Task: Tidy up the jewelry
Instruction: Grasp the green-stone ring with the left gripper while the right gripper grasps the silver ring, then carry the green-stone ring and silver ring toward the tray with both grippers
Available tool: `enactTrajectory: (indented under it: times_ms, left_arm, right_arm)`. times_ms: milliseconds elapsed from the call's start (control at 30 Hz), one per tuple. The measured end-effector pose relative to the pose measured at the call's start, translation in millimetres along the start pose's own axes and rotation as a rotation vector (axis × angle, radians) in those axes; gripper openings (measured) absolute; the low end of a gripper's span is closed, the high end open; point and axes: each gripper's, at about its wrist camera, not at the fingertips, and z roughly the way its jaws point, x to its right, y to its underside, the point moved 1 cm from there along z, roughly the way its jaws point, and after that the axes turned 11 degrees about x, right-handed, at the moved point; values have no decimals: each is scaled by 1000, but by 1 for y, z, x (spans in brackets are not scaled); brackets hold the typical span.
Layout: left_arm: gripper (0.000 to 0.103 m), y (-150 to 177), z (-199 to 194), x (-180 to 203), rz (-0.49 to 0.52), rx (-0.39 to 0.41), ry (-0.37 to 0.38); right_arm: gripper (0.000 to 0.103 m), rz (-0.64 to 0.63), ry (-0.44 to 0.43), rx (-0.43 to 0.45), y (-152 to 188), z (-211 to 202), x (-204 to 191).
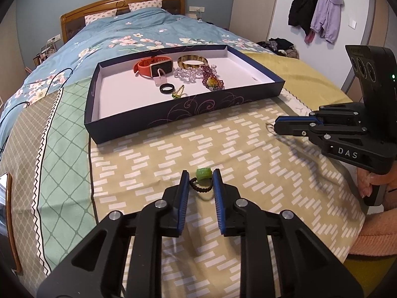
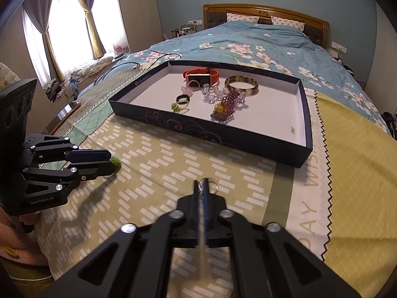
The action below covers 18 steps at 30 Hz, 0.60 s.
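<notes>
A dark blue tray (image 1: 173, 114) (image 2: 223, 136) lies on the bed and holds an orange watch (image 1: 148, 68) (image 2: 201, 75), a tortoiseshell bangle (image 1: 192, 60) (image 2: 241, 84), a purple bead bracelet (image 1: 211, 77) (image 2: 228, 106), clear beads, a black ring (image 1: 165, 89) (image 2: 183, 98) and a green charm. My left gripper (image 1: 201, 176) (image 2: 113, 161) is open around a green-stone ring with a dark beaded band (image 1: 203, 173) lying on the cloth. My right gripper (image 2: 203, 186) (image 1: 275, 125) is shut on a thin silver ring (image 2: 213, 185) (image 1: 269, 125).
The patterned cloth (image 1: 248, 149) covers the bed's near end in front of the tray. A yellow cloth (image 2: 347, 173) lies to the right. Black cables (image 1: 37, 92) run over the floral quilt at the left. A wooden edge (image 1: 10, 223) stands at far left.
</notes>
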Motion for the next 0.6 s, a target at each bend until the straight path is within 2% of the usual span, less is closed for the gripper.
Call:
enactTrajectory:
  times_ms: [200, 300, 367, 400, 433, 600]
  left_arm:
    - [19, -3, -2, -1, -8, 10, -1]
    - [19, -2, -1, -2, -11, 5, 0]
    - [19, -1, 0, -2, -13, 3, 1]
    - [19, -1, 0, -2, -13, 2, 2]
    - [19, -1, 0, -2, -14, 2, 3]
    - [19, 0, 3, -1, -17, -7, 8]
  right_arm:
    - [0, 2, -9, 12, -2, -1, 0]
    - [1, 45, -15, 8, -2, -1, 8]
    - [5, 78, -10, -5, 1, -1, 14]
    - [11, 89, -11, -9, 2, -1, 16]
    - [21, 109, -23, -15, 3, -1, 18]
    - [21, 75, -7, -32, 4, 7, 9]
